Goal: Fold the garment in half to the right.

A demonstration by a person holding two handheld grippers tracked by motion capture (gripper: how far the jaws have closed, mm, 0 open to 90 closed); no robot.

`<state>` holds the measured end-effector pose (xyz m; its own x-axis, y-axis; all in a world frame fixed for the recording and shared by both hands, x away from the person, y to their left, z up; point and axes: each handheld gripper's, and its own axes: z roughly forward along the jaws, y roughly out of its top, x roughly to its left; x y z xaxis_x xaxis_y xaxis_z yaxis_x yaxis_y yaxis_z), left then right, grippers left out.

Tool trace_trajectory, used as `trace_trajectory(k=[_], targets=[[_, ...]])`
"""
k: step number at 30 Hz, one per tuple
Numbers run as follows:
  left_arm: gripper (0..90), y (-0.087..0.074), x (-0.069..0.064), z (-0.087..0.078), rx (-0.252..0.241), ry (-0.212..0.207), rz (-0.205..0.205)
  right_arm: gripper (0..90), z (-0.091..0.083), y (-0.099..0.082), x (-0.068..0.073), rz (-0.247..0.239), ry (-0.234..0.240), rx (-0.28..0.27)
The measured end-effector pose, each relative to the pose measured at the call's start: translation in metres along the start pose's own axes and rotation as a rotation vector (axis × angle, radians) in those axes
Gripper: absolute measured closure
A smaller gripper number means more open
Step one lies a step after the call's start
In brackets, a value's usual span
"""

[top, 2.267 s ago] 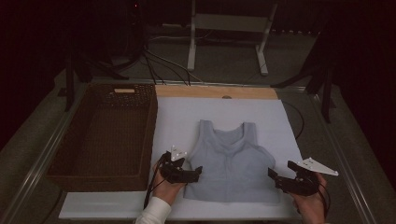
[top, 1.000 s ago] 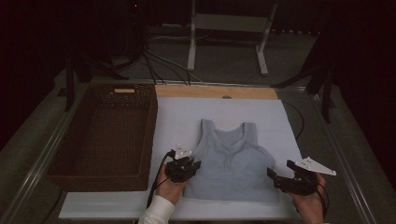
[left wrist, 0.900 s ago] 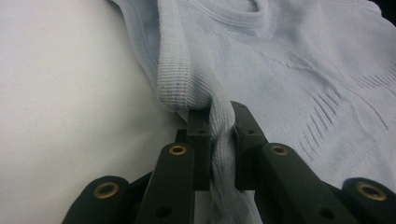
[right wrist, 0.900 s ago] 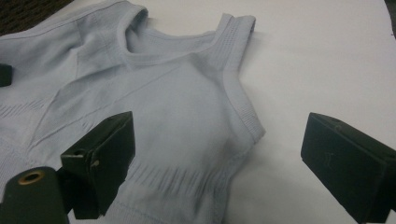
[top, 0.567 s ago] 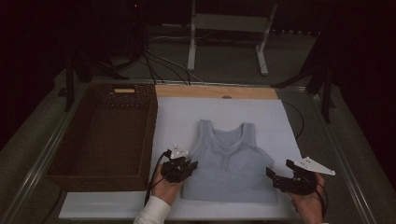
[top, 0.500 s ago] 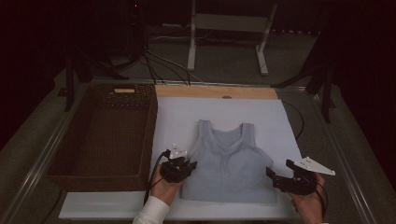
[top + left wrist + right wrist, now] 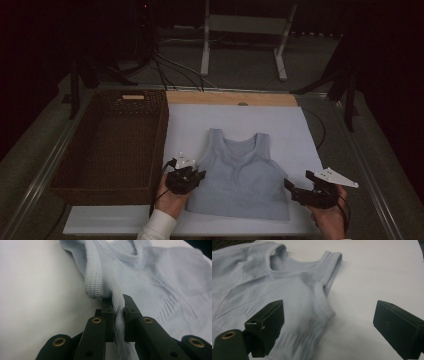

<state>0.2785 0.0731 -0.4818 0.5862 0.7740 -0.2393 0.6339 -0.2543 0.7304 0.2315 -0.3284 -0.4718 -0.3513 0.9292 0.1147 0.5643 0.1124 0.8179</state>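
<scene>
Compared with before, the left gripper (image 7: 192, 176) has shifted slightly onto the pale blue tank top (image 7: 239, 176), clamping its side edge. It lies on the white mat (image 7: 300, 125). Just beside, the right gripper (image 7: 298, 189) waits, jaws wide apart.

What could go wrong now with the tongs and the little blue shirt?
1. The left tongs pinch only a thin fold at the side edge of the tank top; a pull might let it slip out.
2. The right tongs are open and hold nothing, so lifting now could make the top hang crooked.
3. It could drag and bunch on the white mat.
</scene>
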Motion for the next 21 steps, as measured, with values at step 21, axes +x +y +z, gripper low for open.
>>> trace_trajectory(k=[21], targets=[[82.9,0.021,-0.016,0.002,-0.006,-0.022,0.034,9.8,-0.001,0.001,0.001,-0.001,-0.004,-0.005]])
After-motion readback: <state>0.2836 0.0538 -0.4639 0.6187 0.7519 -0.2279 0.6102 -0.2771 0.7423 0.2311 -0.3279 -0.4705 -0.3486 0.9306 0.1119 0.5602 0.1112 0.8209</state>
